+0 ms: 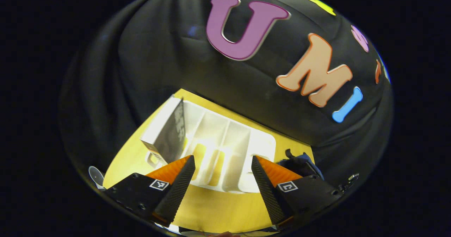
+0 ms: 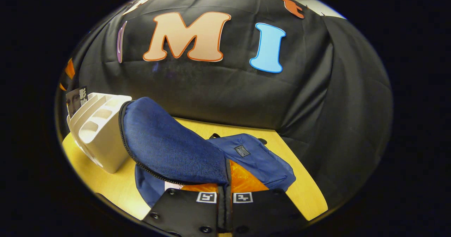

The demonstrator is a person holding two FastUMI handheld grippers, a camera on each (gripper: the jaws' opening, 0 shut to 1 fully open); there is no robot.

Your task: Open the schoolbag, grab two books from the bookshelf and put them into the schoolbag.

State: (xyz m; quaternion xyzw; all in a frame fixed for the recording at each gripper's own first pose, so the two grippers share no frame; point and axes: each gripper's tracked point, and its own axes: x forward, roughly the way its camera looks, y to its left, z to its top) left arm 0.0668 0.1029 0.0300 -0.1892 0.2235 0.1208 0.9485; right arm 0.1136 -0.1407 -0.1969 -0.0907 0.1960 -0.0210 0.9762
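Fingers of the left gripper [image 1: 222, 180] stand spread apart above the white plastic slotted bookshelf [image 1: 225, 142], where one grey-covered book [image 1: 172, 133] leans in its leftmost slot on the yellow wooden table [image 1: 211, 209]. Right gripper [image 2: 224, 191] fingers pinch the raised woven flap of the blue fabric schoolbag [image 2: 169, 149], beside the bookshelf.

Blue schoolbag [image 2: 169, 149], white bookshelf [image 1: 225, 142], dark grey book [image 1: 172, 133], yellow table [image 1: 211, 205].

we see blue schoolbag [image 2: 246, 156] lying on table, front flap [image 2: 165, 145] lifted open | white bookshelf [image 1: 225, 149] just left of it | one dark book [image 1: 172, 131] upright in end slot
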